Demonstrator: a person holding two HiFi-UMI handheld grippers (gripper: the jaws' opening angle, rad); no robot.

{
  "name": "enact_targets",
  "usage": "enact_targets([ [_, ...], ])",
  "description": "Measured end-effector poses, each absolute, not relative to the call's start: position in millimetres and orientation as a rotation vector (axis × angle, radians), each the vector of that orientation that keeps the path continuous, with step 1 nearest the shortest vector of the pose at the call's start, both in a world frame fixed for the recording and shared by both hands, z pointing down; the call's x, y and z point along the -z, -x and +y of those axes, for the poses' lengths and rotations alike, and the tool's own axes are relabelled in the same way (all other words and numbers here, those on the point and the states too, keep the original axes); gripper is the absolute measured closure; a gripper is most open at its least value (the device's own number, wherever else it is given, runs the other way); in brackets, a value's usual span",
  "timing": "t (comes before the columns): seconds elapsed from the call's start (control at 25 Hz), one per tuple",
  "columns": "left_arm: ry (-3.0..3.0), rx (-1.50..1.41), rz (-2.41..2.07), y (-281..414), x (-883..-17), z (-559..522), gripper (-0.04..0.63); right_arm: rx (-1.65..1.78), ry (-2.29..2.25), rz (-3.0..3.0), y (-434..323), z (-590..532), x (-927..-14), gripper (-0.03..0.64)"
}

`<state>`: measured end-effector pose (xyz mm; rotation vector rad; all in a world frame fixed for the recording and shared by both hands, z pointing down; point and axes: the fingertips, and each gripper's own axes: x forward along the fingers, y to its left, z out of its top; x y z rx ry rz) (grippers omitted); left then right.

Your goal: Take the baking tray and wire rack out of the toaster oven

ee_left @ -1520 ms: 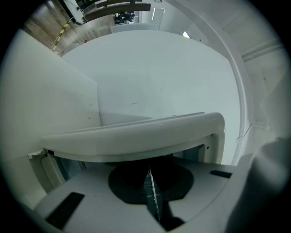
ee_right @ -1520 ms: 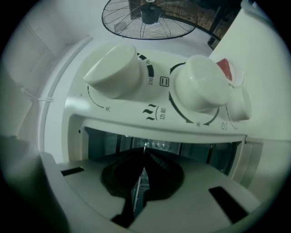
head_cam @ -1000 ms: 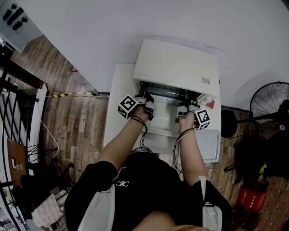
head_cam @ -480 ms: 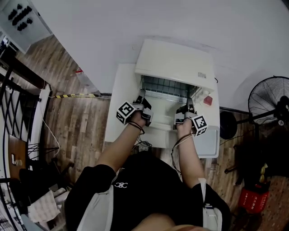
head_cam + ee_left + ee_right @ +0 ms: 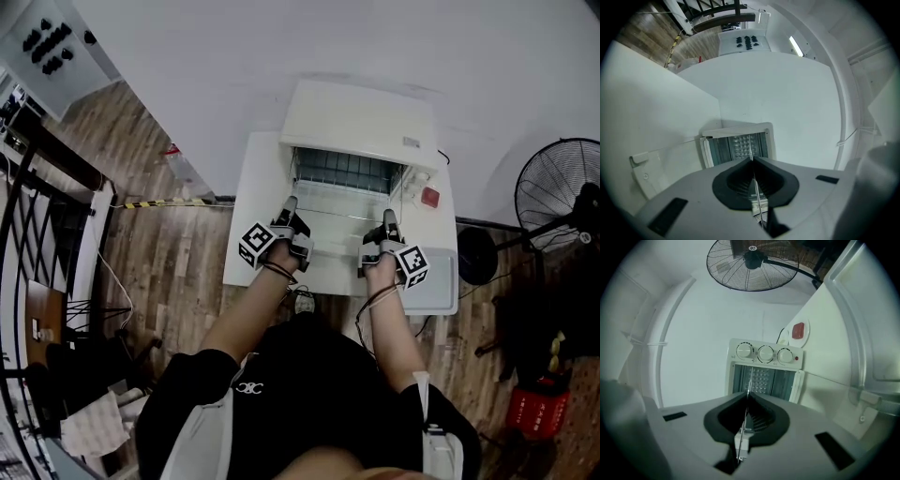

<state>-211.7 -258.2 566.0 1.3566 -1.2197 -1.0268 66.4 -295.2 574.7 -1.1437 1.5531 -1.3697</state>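
White worktop carries a boxy white toaster oven. The fingers of the left gripper and right gripper are clamped shut on the thin rim of a flat, pale metal baking tray, which sits partly out of the oven.

Three views, one oven.
Head view looks steeply down; my gripper views face its open front, near.

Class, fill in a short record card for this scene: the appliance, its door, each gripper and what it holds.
Appliance: toaster oven on a white table
Door: open
Left gripper: shut on a thin metal edge coming from the oven
Right gripper: shut on a similar thin edge
Held item: tray or rack, cannot tell
Nearby: fan
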Motion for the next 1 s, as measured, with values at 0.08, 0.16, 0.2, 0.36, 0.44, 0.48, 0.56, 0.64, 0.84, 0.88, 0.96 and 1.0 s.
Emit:
enact_targets([
  [0.08, -1.351, 1.034, -1.216, 210.3, -565.6, -246.7, 0.578, 1.372, 1.139, 1.568, -67.2, -284.8, -572.7, 0.613],
  [0.16, -1.351, 1.032, -1.213, 207.8, -565.9, -234.8, 0.578, 1.376, 1.135, 1.578, -69.0, -274.6, -573.6, 0.612],
  [0.2, -1.352, 1.030, -1.213, 206.1, -566.7, -229.6, 0.578, 1.377, 1.132, 1.579, -70.4, -270.6, -574.4, 0.612],
  [0.36, -1.370, 1.016, -1.218, 198.1, -565.4, -207.4, 0.578, 1.353, 1.112, 1.603, -75.8, -256.7, -567.1, 0.614],
  [0.44, -1.369, 1.020, -1.219, 195.2, -565.1, -196.0, 0.578, 1.347, 1.098, 1.617, -77.6, -249.5, -562.1, 0.614],
  [0.48, -1.367, 1.023, -1.221, 194.4, -565.1, -190.6, 0.579, 1.348, 1.093, 1.621, -78.1, -245.8, -560.7, 0.614],
  [0.56, -1.365, 1.027, -1.223, 193.1, -564.5, -180.1, 0.578, 1.352, 1.087, 1.623, -79.1, -237.3, -560.4, 0.614],
  [0.64, -1.370, 1.029, -1.222, 190.1, -562.7, -170.4, 0.578, 1.358, 1.087, 1.628, -82.2, -228.2, -561.9, 0.614],
  [0.84, -1.379, 0.995, -1.191, 162.6, -564.9, -148.7, 0.578, 1.358, 1.109, 1.621, -109.0, -207.2, -566.9, 0.614],
  [0.88, -1.385, 0.984, -1.180, 154.5, -565.3, -145.1, 0.578, 1.352, 1.117, 1.615, -117.0, -202.8, -566.4, 0.614],
  [0.96, -1.403, 0.956, -1.159, 137.0, -566.4, -139.2, 0.578, 1.338, 1.135, 1.600, -134.9, -194.2, -566.1, 0.614],
  [1.0, -1.414, 0.938, -1.146, 127.0, -566.8, -137.1, 0.578, 1.329, 1.146, 1.593, -145.3, -190.3, -567.0, 0.614],
])
